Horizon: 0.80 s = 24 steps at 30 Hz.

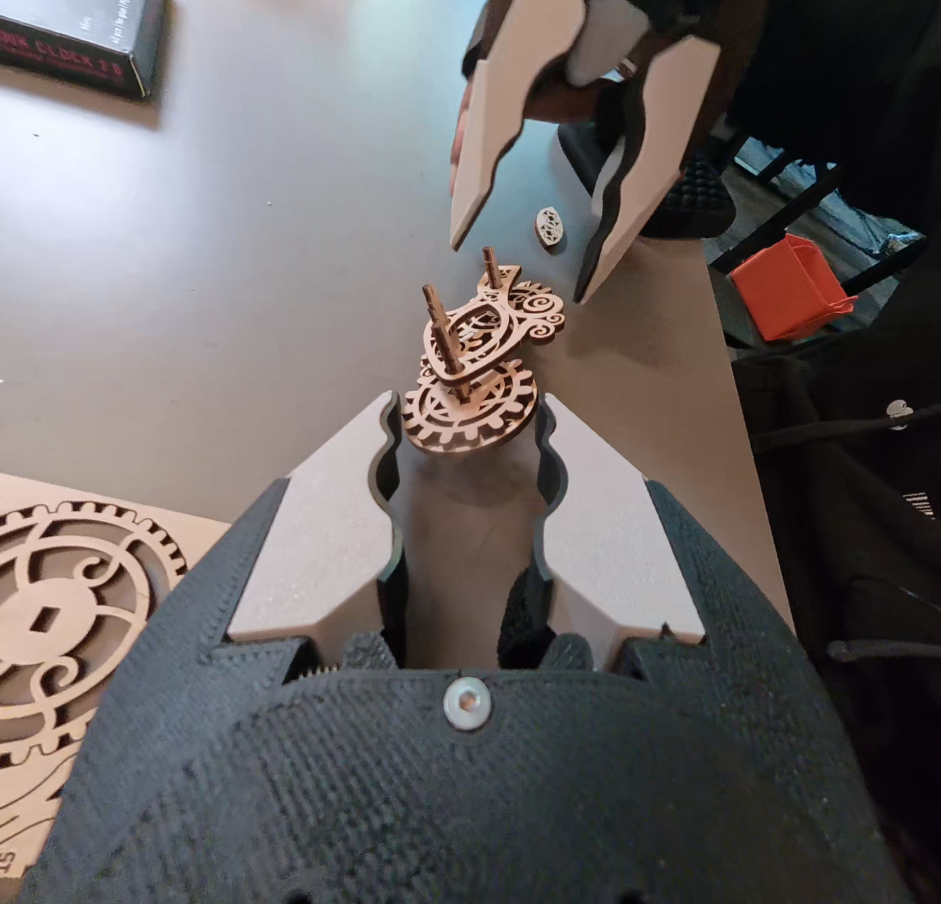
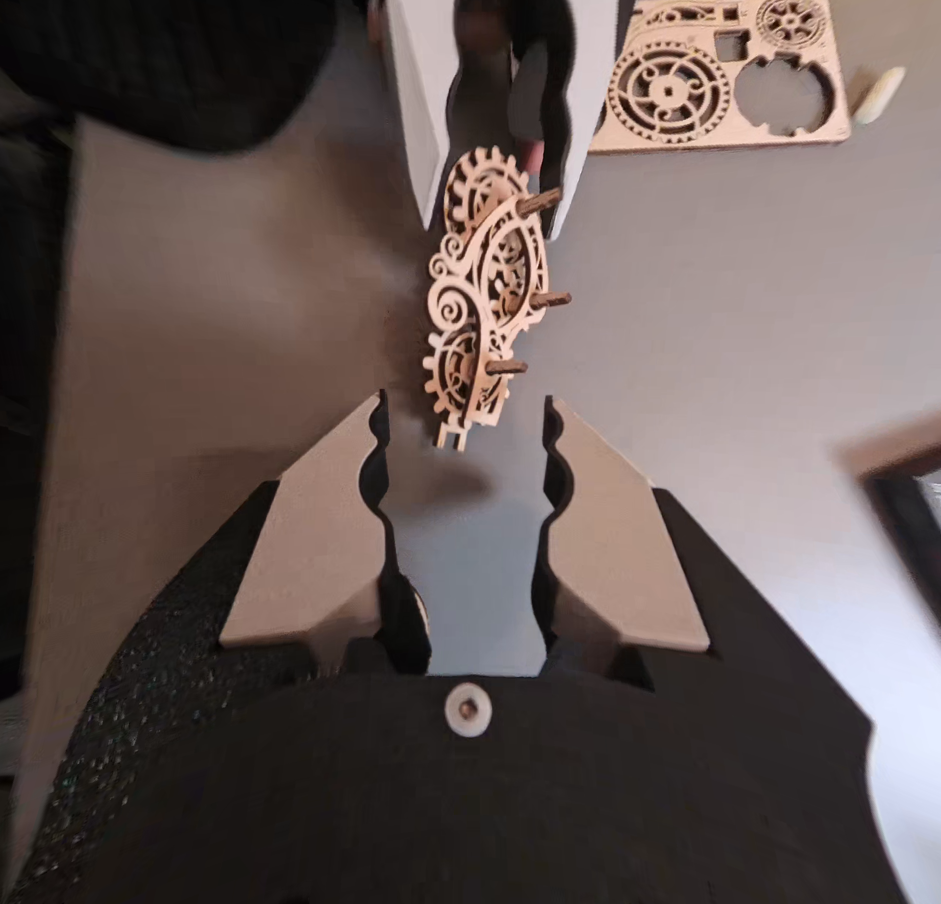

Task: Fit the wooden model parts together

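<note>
A wooden model assembly (image 1: 489, 329) is a scrollwork plate with three dark pegs and gears beneath it. My left gripper (image 1: 468, 403) is shut on its large gear (image 1: 468, 416) and holds it tilted above the grey table (image 1: 254, 268). In the right wrist view the assembly (image 2: 483, 294) hangs edge-on from the left gripper (image 2: 494, 222), with a shadow on the table under it. My right gripper (image 2: 464, 398) is open and empty, its tips on either side of the assembly's lower end. It also shows in the left wrist view (image 1: 517, 273), just beyond the assembly.
A small oval wooden piece (image 1: 549, 230) lies on the table near the edge. A laser-cut wooden sheet (image 2: 723, 69) with gears and empty cut-outs lies flat; it also shows in the left wrist view (image 1: 76, 599). A black box (image 1: 86, 29) is far left. An orange bin (image 1: 789, 294) sits off the table. One gripper's finger ends stand about 7 centimetres off the other's.
</note>
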Tool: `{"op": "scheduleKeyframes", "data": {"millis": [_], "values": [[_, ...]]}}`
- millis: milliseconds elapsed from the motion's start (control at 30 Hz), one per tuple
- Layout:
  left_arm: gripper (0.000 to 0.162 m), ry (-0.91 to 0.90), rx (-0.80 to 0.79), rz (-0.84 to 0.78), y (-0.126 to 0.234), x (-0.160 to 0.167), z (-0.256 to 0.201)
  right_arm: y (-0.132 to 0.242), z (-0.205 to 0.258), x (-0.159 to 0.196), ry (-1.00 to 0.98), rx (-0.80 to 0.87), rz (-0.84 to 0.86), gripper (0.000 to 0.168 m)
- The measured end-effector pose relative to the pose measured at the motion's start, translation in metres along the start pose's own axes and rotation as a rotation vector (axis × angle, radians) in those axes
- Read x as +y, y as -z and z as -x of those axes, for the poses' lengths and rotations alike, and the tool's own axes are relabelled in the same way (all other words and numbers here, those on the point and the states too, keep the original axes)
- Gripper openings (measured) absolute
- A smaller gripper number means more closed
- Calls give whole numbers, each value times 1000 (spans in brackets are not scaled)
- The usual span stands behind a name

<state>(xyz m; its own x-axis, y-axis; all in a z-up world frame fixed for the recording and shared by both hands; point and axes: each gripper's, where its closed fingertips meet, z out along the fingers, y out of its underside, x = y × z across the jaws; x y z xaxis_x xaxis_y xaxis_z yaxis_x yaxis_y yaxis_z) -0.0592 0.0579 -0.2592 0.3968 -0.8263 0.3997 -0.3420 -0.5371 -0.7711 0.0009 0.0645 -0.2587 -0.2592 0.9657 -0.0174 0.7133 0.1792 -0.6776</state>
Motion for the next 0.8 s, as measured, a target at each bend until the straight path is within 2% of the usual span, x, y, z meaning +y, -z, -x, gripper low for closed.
{"op": "scheduleKeyframes", "data": {"millis": [200,400,633,800], "values": [[52,40,0,-16,0,-3,2,-11,-2,11,140,240,82,53],[52,61,-3,-22,-1,-4,2,-16,-13,7,253,407,102,32],[53,17,-14,-42,1,-6,2,-13,-15,5,229,380,34,27],[64,-217,-103,-24,6,-6,1,-10,-16,6,224,364,10,26]]}}
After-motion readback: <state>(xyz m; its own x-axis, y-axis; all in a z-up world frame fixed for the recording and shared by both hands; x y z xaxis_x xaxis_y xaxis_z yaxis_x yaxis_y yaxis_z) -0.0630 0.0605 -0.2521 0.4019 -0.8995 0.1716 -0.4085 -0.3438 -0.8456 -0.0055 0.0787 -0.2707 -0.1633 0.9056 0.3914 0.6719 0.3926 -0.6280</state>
